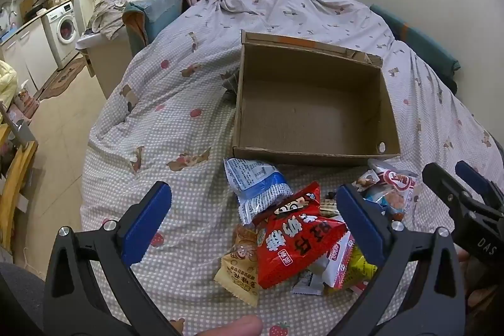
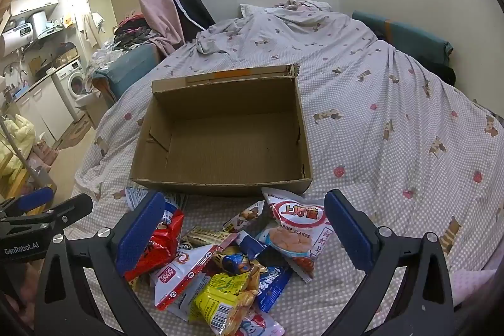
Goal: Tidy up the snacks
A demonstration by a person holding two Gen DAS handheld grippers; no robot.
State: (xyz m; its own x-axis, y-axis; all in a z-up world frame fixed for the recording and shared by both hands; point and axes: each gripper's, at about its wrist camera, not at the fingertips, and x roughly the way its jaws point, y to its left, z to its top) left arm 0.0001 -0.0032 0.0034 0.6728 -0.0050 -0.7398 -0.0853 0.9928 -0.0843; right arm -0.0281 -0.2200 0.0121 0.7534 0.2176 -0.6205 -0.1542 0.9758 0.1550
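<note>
Both grippers, left gripper point(image 1: 253, 224) and right gripper point(image 2: 244, 230), jaws wide and holding nothing: take 1 top packet, red bag point(image 1: 291, 244), drop it in the box point(image 2: 220, 178) at bed's point(image 1: 176, 103) near edge.

Both the left gripper point(image 1: 253, 218) and right gripper point(image 2: 244, 224) hover side by side, jaws spread wide, gripping nothing.
</note>
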